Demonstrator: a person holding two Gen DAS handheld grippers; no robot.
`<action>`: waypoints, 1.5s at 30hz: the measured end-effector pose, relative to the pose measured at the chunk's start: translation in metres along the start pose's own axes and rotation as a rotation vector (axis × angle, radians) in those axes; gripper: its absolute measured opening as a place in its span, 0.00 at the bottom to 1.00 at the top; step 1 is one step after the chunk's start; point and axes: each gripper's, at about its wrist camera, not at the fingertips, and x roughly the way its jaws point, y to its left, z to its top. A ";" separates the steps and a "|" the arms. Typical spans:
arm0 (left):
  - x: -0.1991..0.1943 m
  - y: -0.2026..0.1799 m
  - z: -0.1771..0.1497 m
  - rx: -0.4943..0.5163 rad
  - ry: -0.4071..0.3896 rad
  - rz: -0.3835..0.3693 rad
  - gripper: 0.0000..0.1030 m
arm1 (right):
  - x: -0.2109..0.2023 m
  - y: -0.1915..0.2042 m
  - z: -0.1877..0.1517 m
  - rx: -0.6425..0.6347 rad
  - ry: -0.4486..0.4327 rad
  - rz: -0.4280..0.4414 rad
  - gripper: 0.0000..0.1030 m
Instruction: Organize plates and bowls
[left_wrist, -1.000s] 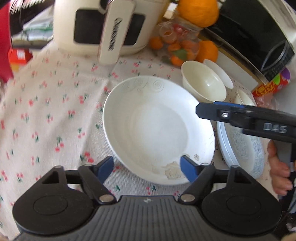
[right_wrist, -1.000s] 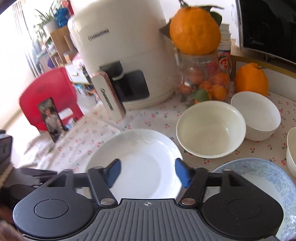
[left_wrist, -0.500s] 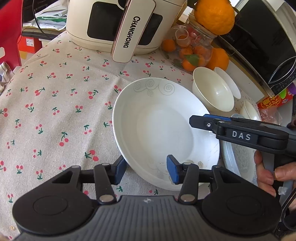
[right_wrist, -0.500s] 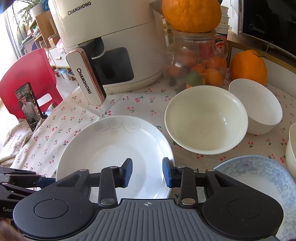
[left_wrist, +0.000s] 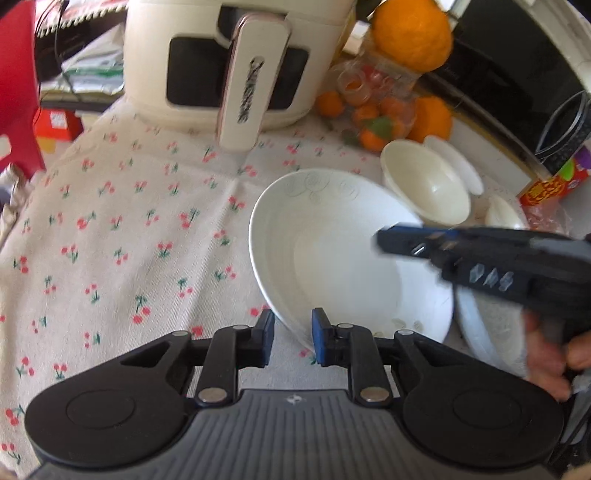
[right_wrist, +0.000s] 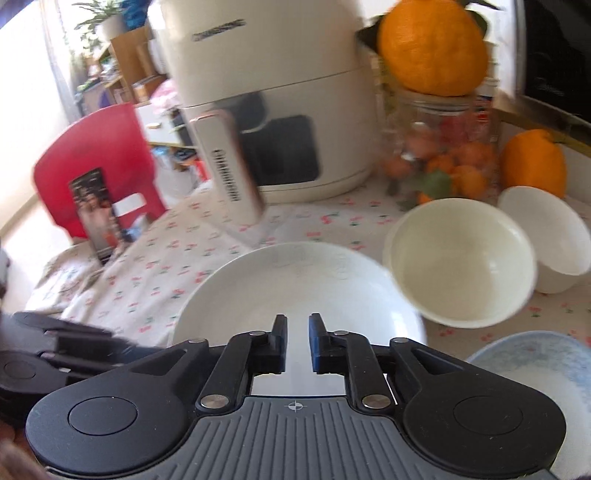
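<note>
A white deep plate is tilted up off the cherry-print cloth. My left gripper is shut on its near rim. My right gripper is shut on the plate's opposite rim and shows from the side in the left wrist view. A cream bowl and a second white bowl sit behind the plate. A blue-patterned plate lies at the right.
A white air fryer stands at the back. A glass jar of oranges with a large orange on top stands beside it. A black microwave is at the far right. A red chair stands beyond the table's left edge.
Both grippers have closed from open onto the white plate's rims. The plate has tilted up off the cloth and shifted toward the right.
</note>
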 end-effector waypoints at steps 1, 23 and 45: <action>0.002 0.001 0.000 -0.006 -0.001 -0.008 0.19 | -0.001 -0.005 0.001 0.010 -0.001 -0.019 0.21; 0.006 -0.002 0.000 0.003 -0.010 0.012 0.25 | 0.021 -0.042 -0.004 0.079 0.074 -0.097 0.39; -0.048 -0.004 0.021 0.054 -0.276 -0.029 0.20 | -0.035 -0.049 -0.003 0.204 -0.045 -0.006 0.22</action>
